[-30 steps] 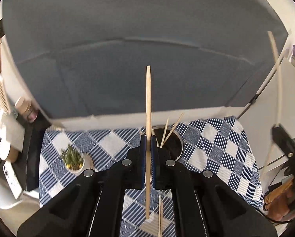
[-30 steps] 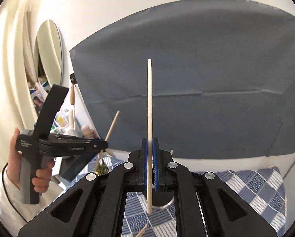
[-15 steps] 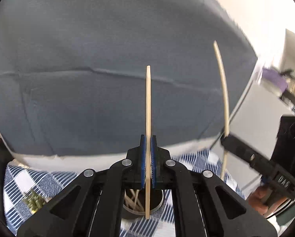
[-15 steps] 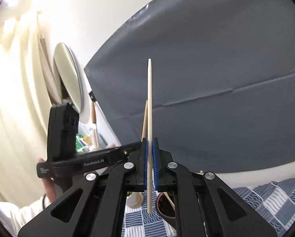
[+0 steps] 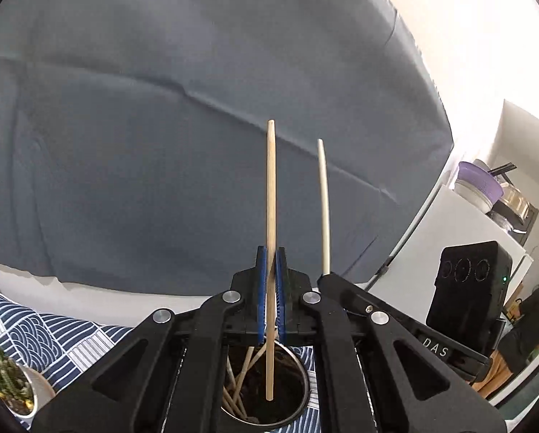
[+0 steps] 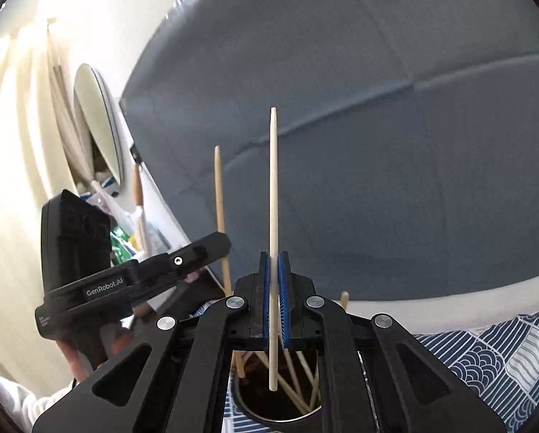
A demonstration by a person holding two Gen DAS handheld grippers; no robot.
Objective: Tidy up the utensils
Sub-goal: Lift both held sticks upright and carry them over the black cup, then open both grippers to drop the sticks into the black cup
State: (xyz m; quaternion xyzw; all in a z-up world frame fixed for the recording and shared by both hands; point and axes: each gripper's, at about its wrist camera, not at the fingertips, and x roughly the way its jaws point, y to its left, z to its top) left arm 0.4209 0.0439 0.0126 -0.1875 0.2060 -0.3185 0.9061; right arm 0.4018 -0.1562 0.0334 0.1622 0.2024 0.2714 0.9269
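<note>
Now I am holding both claws, left claw (image 5: pixel 270 299) and right claw (image 6: pixel 274 299), each clamped on an upright chopstick (image 5: pixel 270 216), directly over the metal cup (image 5: pixel 298 400), having swung in from beside it, so dropping is next.

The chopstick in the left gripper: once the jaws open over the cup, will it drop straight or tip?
The chopstick looks stiff and light, pinched low on its length with most of it above the left gripper, so it may tip on release. Its lower end already hangs over the metal cup, so it should probably fall in and lean among the sticks there.
</note>
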